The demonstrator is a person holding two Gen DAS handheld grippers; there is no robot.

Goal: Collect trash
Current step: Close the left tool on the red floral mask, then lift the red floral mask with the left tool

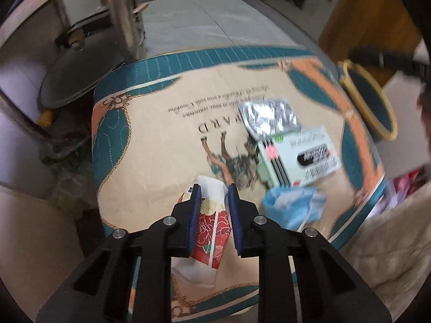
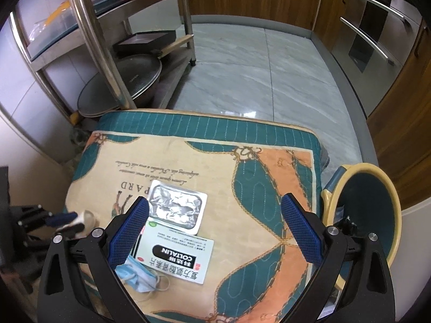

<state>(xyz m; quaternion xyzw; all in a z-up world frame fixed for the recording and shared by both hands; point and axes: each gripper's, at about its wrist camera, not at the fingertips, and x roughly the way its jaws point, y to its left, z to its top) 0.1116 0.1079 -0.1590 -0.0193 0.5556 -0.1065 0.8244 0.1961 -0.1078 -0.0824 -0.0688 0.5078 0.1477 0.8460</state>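
My left gripper (image 1: 214, 192) is shut on a crumpled red and white paper packet (image 1: 212, 223), whose top sticks out between the blue pads, over a quilted teal and orange mat (image 1: 161, 140). On the mat lie a silver blister pack (image 1: 269, 119), a white medicine box (image 1: 299, 156) and a blue face mask (image 1: 293, 207). My right gripper (image 2: 215, 202) hangs open above the blister pack (image 2: 176, 206) and the medicine box (image 2: 175, 258). The mask (image 2: 137, 274) lies partly under its left finger. The left gripper (image 2: 64, 220) shows at the mat's left edge with the pale packet (image 2: 87, 219).
A yellow-rimmed bin (image 2: 366, 202) with a dark inside stands at the mat's right edge. A steel rack (image 2: 89, 40) with a lidded pan (image 2: 126, 86) stands behind the mat. Grey tiled floor (image 2: 256, 75), wooden cabinets and oven drawers lie beyond. A fuzzy cream sleeve (image 1: 390, 242) shows at the right.
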